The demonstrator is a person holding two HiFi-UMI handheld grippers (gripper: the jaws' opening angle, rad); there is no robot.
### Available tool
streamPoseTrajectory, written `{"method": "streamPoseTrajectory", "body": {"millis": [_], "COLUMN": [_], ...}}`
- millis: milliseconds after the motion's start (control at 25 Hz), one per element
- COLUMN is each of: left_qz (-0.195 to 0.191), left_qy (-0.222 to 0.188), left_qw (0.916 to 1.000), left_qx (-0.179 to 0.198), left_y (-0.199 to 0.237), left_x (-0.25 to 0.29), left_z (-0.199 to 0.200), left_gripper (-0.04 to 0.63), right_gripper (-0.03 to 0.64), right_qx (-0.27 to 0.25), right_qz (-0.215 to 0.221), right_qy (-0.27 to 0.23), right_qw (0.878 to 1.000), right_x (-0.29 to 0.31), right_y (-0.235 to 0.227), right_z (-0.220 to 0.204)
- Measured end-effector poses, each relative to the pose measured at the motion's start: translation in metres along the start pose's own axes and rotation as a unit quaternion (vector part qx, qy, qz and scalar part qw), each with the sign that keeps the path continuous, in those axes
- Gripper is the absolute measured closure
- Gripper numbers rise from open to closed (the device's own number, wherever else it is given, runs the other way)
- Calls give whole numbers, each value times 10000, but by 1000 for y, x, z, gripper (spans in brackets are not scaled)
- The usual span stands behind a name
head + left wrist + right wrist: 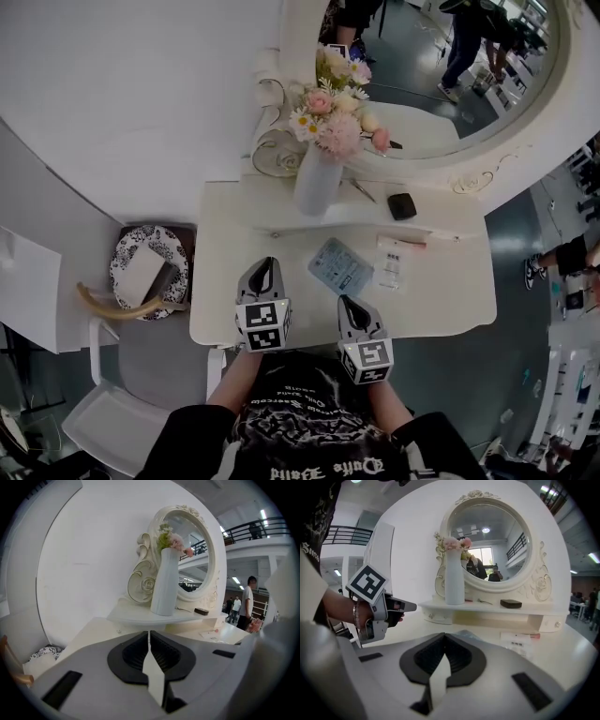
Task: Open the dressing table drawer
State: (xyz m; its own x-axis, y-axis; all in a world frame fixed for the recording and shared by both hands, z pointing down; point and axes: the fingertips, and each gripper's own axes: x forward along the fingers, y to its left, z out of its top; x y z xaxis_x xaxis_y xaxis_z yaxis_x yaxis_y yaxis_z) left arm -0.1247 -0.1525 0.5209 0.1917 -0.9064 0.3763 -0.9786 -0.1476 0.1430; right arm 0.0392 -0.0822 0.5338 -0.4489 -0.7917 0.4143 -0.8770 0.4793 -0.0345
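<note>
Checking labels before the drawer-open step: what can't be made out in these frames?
- Table's front face: head view, hidden under the tabletop and behind the person.
- Packet print: head view, too small.
- Black case on shelf: every view, too small to identify.
</note>
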Motion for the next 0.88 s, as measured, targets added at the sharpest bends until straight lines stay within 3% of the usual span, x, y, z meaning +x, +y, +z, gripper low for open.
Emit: {"method": "streamPoseTrajectory", "body": {"millis": [240,640,880], "left_qz": [387,681,833], "left_qy": [59,326,496], "left_qw": [9992,9970,9950], "left_qx": [-51,-177,-224], "left_y": [4,13,15], "left_x": [23,52,67], "left_z": [0,-13,-22], "left_gripper": [571,439,433], "right_gripper": [606,607,606], "right_qx": [92,176,244], "right_qz": [120,280,297], "right_qy": [89,297,411], "right_qw": [9998,9990,9984], "right_x": [9,16,18], "right_y": [-23,-45,-56], "right_z": [-2,-14,-22]}}
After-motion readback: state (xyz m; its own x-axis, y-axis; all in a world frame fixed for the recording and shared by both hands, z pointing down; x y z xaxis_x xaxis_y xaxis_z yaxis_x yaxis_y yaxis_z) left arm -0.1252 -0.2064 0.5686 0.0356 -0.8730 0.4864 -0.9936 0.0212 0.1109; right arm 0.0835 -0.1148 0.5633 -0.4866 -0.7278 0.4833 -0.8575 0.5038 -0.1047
